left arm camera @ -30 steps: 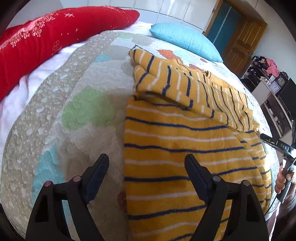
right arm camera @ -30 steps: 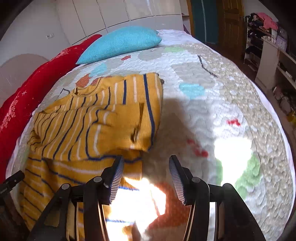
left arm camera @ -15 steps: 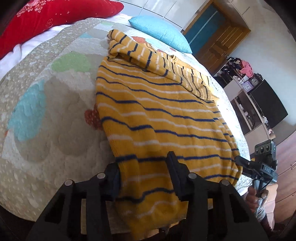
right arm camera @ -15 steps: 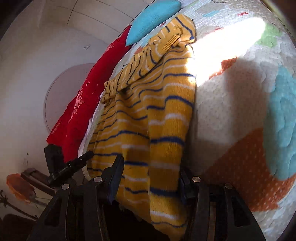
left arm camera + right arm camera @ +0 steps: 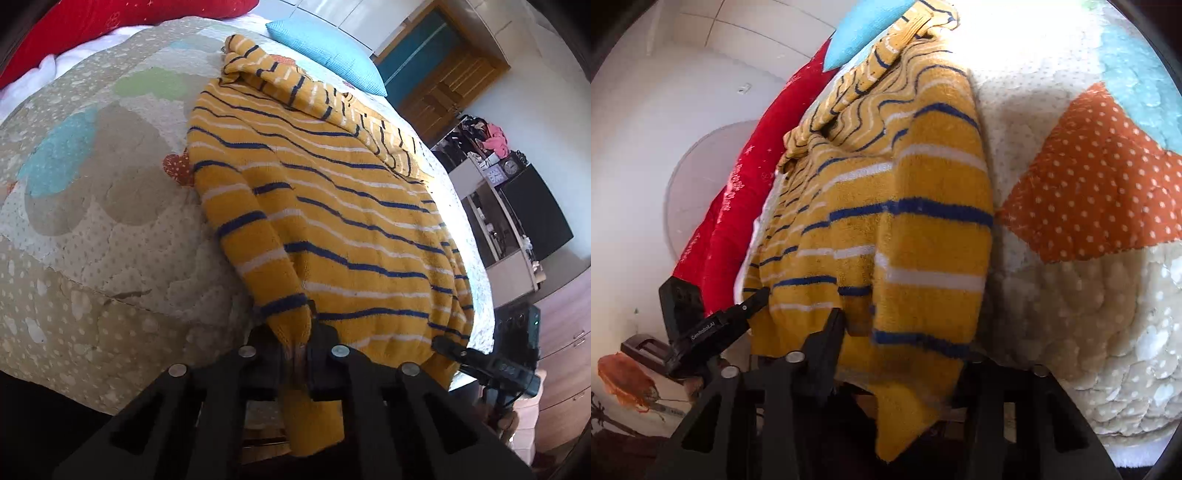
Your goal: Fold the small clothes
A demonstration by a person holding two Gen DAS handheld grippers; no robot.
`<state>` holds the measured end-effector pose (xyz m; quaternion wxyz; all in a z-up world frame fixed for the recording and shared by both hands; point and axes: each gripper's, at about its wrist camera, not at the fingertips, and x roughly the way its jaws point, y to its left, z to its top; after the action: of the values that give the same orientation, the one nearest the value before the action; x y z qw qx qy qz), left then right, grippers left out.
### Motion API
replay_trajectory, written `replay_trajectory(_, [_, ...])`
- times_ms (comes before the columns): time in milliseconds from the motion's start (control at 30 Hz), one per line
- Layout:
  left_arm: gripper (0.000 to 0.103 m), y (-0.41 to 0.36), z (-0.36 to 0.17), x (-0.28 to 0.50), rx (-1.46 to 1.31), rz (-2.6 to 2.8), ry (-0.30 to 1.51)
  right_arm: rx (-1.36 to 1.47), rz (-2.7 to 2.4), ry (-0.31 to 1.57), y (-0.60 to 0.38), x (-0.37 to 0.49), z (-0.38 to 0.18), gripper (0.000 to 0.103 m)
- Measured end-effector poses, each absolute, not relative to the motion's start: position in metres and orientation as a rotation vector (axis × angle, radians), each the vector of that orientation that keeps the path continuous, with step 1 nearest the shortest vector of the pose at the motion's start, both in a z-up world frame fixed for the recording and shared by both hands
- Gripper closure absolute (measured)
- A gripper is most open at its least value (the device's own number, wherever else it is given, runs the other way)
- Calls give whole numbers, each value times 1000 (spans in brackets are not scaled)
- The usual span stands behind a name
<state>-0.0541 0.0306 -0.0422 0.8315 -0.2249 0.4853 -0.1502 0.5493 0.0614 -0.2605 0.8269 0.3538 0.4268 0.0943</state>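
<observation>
Left tongs: pressed together on the near hem corner of the striped yellow sweater; one second earlier they stood spread above the fabric, and half a second ago they were only partly drawn in around the hem. Right tongs: closed in on the opposite hem corner, cloth bunched between the fingers and a flap hanging below; one second earlier they hovered spread over the quilt beside the garment. Both views now sit lower, at the bed's near edge, than one second ago.

The sweater lies on the quilted bedspread, its hem hanging over the near edge at both tongs and its body running away from them. Its long axis goes from the tongs toward the head of the bed, where the folded-over upper part points at the blue pillow. A red cushion lies along the bed's far left side. In the right wrist view the sweater rises from the tongs toward that pillow.
</observation>
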Motion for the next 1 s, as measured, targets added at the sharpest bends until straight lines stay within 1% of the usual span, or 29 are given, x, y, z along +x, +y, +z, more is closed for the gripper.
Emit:
replay_trajectory(33, [95,36,-39,-53,-516,-318,1025,733,174,915,63,549,-258,83])
replay_trajectory(67, [95,41,-34,-53,-523,-311,1017,729,169,908,62,549,-254,88])
replay_trajectory(100, [96,46,-24,-54,-518,-294,993,726,164,892,60,549,-246,90])
replay_trajectory(233, [96,71,18,-68,-533,-292,878,755,214,813,48,542,-216,91])
replay_trajectory(333, [96,81,37,-87,-525,-287,831,763,282,805,51,532,-203,91])
replay_trajectory(433, [96,82,37,-108,-537,-290,836,731,313,856,64,521,-203,92])
replay_trajectory(600, [96,89,6,-120,-570,-238,913,727,311,914,81,519,-218,92])
replay_trajectory(733, [96,103,0,-110,-624,-220,922,738,308,905,71,532,-216,92])
replay_trajectory(833, [96,106,17,-93,-607,-228,870,720,313,850,61,549,-199,91])
replay_trajectory(1000, [96,100,49,-23,-558,-230,774,697,306,729,34,605,-165,91])
